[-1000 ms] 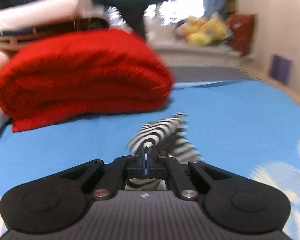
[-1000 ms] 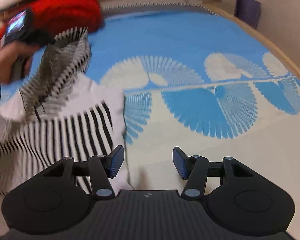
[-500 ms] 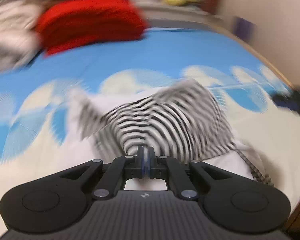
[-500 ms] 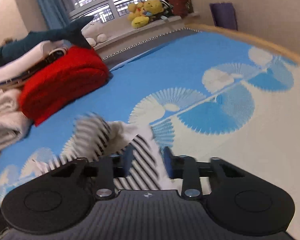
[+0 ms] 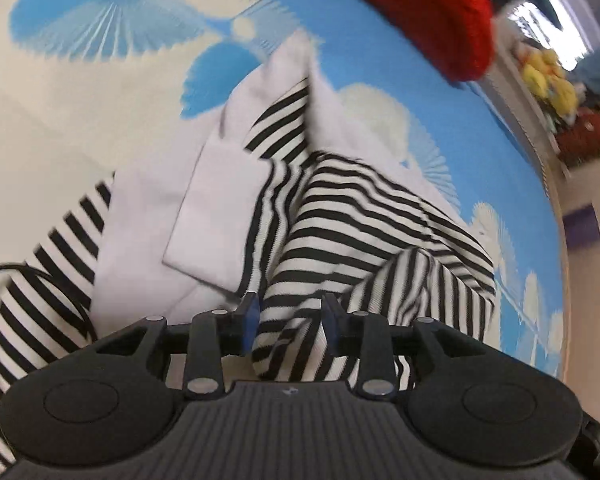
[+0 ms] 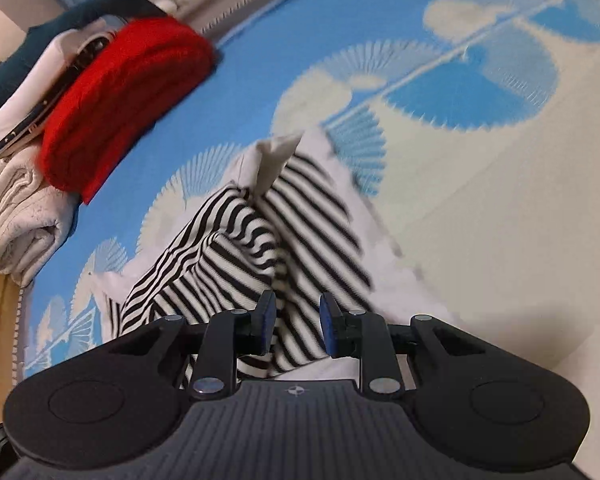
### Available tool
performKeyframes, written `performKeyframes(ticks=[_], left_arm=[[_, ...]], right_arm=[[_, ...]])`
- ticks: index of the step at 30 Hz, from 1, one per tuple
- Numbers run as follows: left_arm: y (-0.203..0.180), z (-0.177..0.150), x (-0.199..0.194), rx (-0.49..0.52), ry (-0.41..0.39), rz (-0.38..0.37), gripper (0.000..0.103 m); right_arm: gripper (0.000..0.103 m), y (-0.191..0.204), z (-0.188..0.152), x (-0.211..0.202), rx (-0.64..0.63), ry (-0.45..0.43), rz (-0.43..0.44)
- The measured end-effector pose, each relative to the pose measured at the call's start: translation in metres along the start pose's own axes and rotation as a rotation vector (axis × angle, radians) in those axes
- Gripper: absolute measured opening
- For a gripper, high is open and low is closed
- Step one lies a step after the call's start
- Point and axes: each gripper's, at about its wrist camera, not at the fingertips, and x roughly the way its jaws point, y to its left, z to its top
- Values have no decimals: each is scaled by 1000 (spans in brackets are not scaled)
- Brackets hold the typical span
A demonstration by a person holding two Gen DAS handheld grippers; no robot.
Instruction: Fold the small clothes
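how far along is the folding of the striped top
Early. The striped top lies crumpled on the blue bedspread, with no neat fold showing. Left tongs and right tongs are open with striped cloth between their fingers. The whole fold remains.

A home bedroom: patterned blue bedspread (image 6: 260,64), folded red blanket (image 6: 120,96), plush toys (image 5: 548,80) by the window.

both wrist views close above the same striped garment (image 5: 340,216), tilted
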Motion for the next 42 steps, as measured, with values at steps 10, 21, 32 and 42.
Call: performKeyframes(ticks=[10, 21, 32, 42], left_arm=[[-4, 7, 29, -30, 66, 24, 27], [-2, 23, -45, -10, -340, -247, 1], [41, 28, 4, -159, -24, 18, 7], [31, 24, 12, -139, -6, 18, 28]], right_arm=[[40, 17, 9, 55, 17, 77, -7], [1, 11, 13, 22, 120, -101, 204], [4, -28, -14, 40, 233, 137, -58], [46, -15, 1, 39, 157, 74, 7]])
